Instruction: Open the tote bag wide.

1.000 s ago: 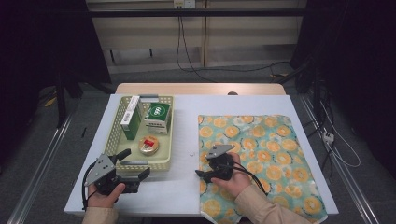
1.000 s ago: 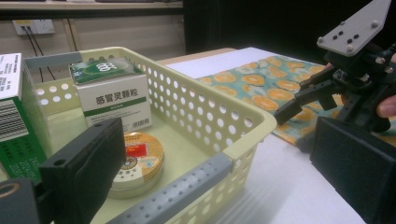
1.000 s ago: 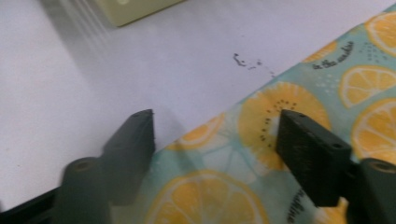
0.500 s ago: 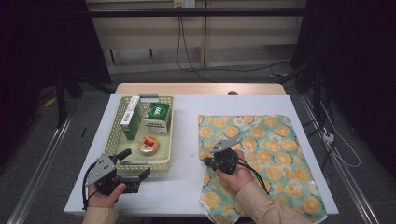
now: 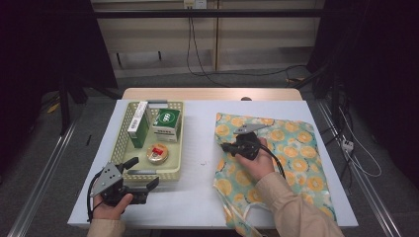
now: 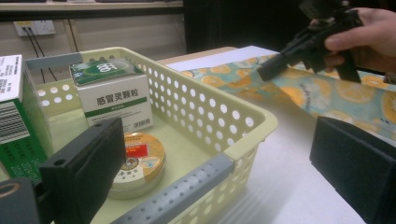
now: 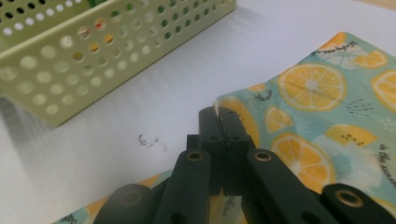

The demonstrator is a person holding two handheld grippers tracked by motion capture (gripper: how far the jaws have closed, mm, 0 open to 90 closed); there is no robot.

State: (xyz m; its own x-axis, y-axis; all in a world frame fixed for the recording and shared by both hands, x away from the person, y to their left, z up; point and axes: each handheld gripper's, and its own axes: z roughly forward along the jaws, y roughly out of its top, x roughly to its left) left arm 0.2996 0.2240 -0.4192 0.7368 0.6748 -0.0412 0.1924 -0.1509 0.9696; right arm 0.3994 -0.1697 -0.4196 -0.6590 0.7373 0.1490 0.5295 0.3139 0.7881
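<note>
A teal cloth (image 5: 291, 148) printed with orange slices lies on the right half of the white table. My right gripper (image 5: 228, 146) is shut on the cloth's left edge (image 7: 224, 105), and the fabric is pinched between the closed jaws (image 7: 219, 116) and raised a little off the table. In the left gripper view this gripper (image 6: 275, 65) hangs over the cloth (image 6: 327, 93). My left gripper (image 5: 143, 173) rests open at the near right corner of the pale yellow basket (image 5: 174, 148), its two jaws (image 6: 219, 168) standing wide apart on either side of that corner, holding nothing.
The basket (image 6: 210, 116) holds a white and green medicine box (image 5: 166, 124), a tall green box (image 5: 137, 126) and a round tin (image 5: 157, 153). Bare white table (image 5: 200, 163) lies between basket and cloth. A wooden strip (image 5: 212, 94) borders the far edge.
My right hand has moved away from the person and up, carrying the cloth's left edge, which now bunches near the gripper. The left gripper has stayed put.
</note>
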